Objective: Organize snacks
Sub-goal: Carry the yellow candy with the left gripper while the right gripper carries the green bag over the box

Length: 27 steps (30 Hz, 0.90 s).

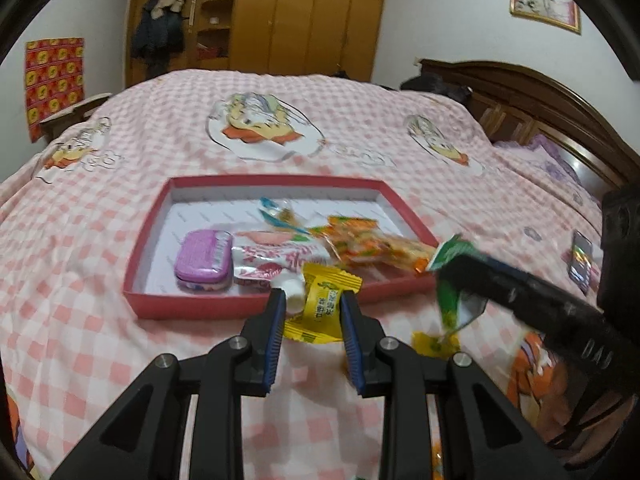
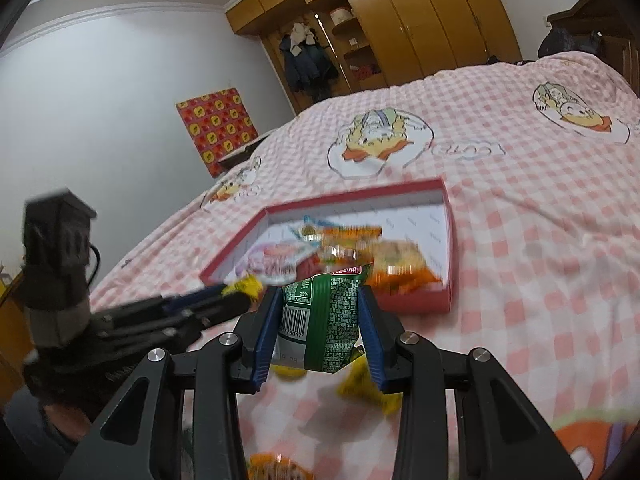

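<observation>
My left gripper (image 1: pixel 313 300) is shut on a yellow snack packet (image 1: pixel 320 308), held above the bed just in front of the red tray (image 1: pixel 200 306). My right gripper (image 2: pixel 320 300) is shut on a green snack packet (image 2: pixel 324 320), which also shows at the right of the left wrist view, green packet (image 1: pixel 452 272). The red tray (image 2: pixel 416 304) holds a purple tin (image 1: pixel 204 260), a white and pink pouch (image 1: pixel 276 260), orange packets (image 1: pixel 360 246) and a clear blue-edged wrapper (image 1: pixel 280 212). The left gripper's arm (image 2: pixel 160 316) crosses the right wrist view at left.
Loose yellow packets (image 2: pixel 368 384) lie on the pink checked bedspread (image 1: pixel 120 140) under the grippers, and an orange one (image 2: pixel 276 466) nearer still. A phone (image 1: pixel 581 260) rests at the bed's right. A wooden headboard (image 1: pixel 540 96) and wardrobe (image 1: pixel 304 16) stand beyond.
</observation>
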### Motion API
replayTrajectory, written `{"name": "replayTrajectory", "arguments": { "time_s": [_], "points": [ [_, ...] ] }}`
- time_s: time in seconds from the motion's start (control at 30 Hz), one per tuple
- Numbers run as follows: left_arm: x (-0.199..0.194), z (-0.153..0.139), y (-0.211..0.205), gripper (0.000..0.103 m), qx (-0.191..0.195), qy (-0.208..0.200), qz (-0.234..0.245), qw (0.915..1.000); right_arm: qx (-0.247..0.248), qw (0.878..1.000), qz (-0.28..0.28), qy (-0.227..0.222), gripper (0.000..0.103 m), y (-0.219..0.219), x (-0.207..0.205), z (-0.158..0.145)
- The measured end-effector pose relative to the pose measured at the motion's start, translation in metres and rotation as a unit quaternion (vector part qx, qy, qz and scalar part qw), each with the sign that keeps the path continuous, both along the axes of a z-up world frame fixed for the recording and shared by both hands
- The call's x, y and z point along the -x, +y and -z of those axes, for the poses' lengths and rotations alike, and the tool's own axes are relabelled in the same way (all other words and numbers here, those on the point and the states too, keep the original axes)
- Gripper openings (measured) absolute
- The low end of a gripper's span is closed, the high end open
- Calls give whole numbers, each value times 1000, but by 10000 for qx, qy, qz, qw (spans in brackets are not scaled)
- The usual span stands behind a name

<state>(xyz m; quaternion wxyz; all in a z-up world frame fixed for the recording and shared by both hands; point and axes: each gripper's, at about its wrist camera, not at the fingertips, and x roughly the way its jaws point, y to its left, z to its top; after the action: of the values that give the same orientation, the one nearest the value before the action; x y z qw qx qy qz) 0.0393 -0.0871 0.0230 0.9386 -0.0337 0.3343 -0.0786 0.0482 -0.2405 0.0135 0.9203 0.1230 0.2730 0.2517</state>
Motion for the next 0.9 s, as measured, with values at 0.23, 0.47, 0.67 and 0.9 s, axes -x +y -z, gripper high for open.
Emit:
{"name": "replayTrajectory", "arguments": {
  "time_s": [0.23,0.47,0.67,0.9],
  "points": [
    [-20,0,23,29,-64,-82,-357,9993,-229,9997,53,-96,39,4,-34,-14],
    [-45,10,29,29,-156,-34,-472,9988,-93,9999,-113,-20,39,26,-46,-2],
    [-58,21,38,29,-191,-16,-631,9978,195,9995,-229,97,39,52,-67,10],
    [-63,27,51,29,-128,-1,-781,9969,494,9988,-9,24,39,53,-74,18]
  ]
}}
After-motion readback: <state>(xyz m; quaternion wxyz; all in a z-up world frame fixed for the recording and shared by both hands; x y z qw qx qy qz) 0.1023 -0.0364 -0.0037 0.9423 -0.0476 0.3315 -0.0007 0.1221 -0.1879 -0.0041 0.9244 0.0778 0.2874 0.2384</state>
